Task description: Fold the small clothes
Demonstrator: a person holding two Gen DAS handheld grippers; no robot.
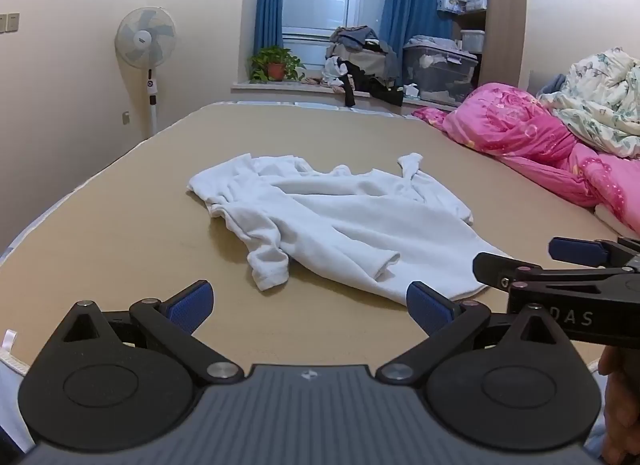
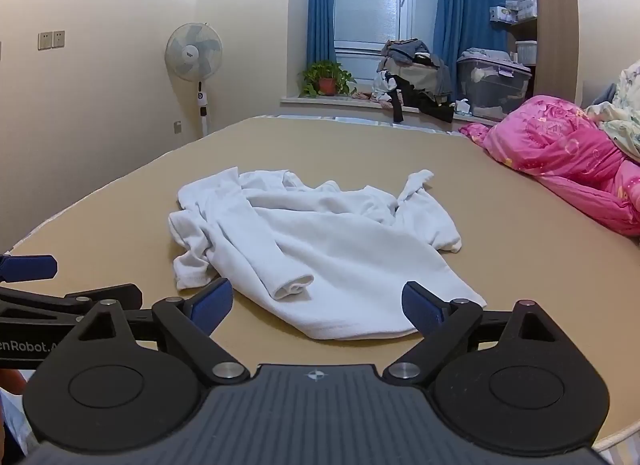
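White garment (image 1: 340,221) is seen crumpled mid-bed (image 1: 120,233). Both left gripper (image 1: 310,307) and right gripper (image 2: 318,305) fingers are spread wide, empty. Overlapping layers at 12 o'clock could be pinched together.

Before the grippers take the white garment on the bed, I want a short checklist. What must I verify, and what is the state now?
1. Left gripper open and empty: ok.
2. Right gripper open and empty: ok.
3. White garment lies flat and spread: not ok, it is crumpled, with a sleeve across the body.
4. Near hem is visible and free to grasp: ok.
5. Bed surface around the garment has space for folding: ok.
6. Pink quilt stays apart from the garment: ok.
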